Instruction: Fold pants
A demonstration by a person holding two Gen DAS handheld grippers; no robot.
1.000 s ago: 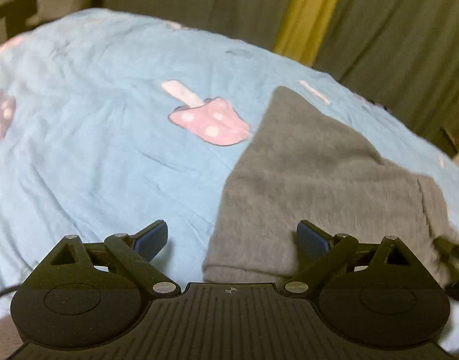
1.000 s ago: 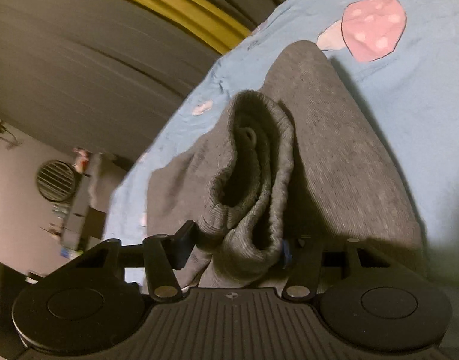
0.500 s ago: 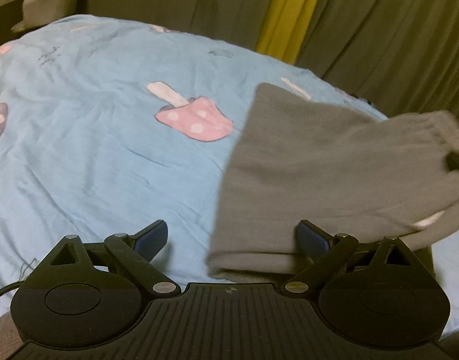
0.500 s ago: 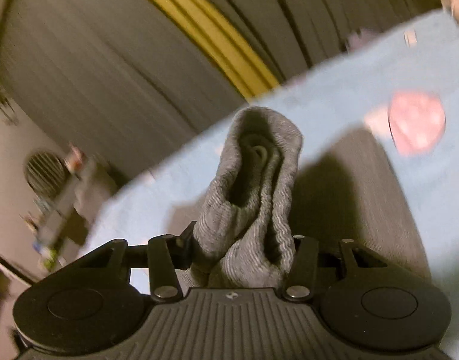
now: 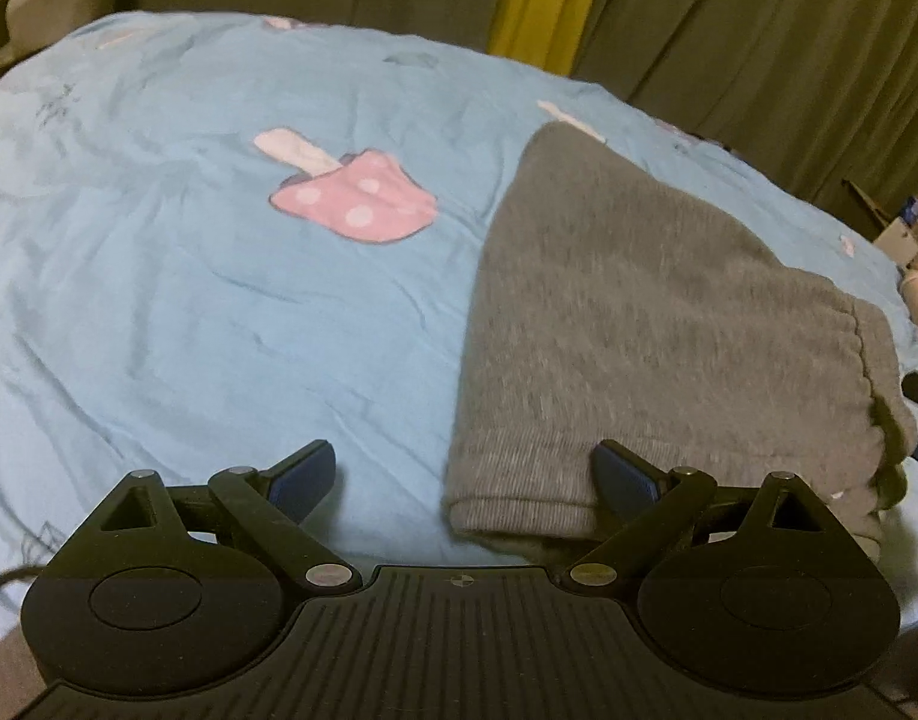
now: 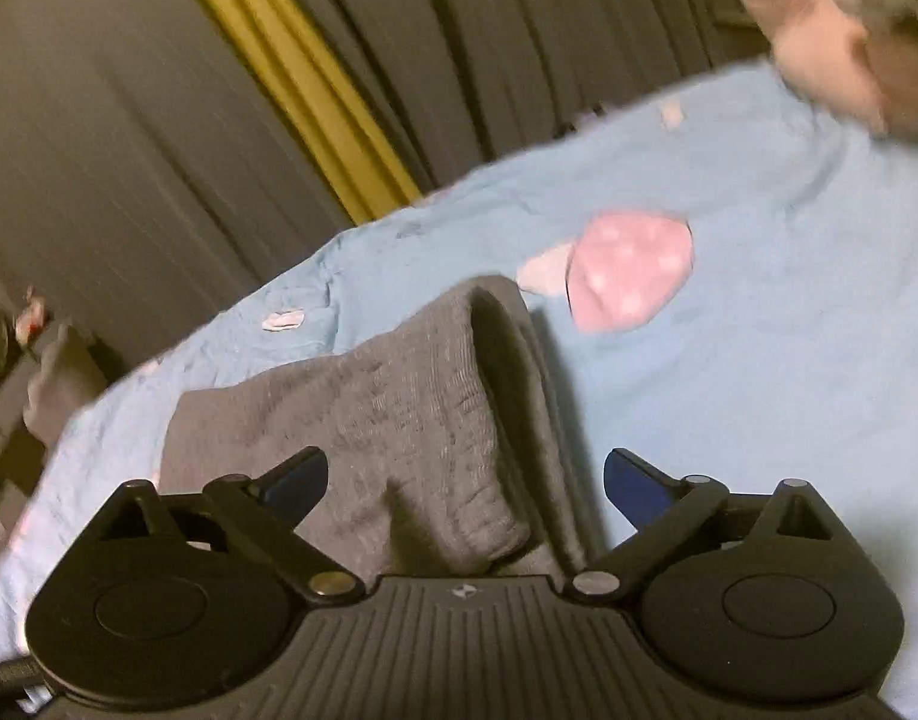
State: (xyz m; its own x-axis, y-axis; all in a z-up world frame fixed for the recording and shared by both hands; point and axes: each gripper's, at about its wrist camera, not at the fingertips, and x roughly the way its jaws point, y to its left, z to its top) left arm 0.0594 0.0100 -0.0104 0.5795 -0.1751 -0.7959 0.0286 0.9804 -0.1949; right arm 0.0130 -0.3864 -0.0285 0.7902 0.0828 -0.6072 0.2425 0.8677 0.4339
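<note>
Blue bedsheet [image 5: 159, 312] — both tools spread wide, gripping nothing, over grey pants [image 5: 651, 330].

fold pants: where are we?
Done: the grey pants lie folded into a compact stack on the blue sheet, waistband end laid over the top. In hand: nothing; the right gripper is open over the fabric, and the left gripper is open at the stack's near edge. Left: perhaps tidying.
</note>
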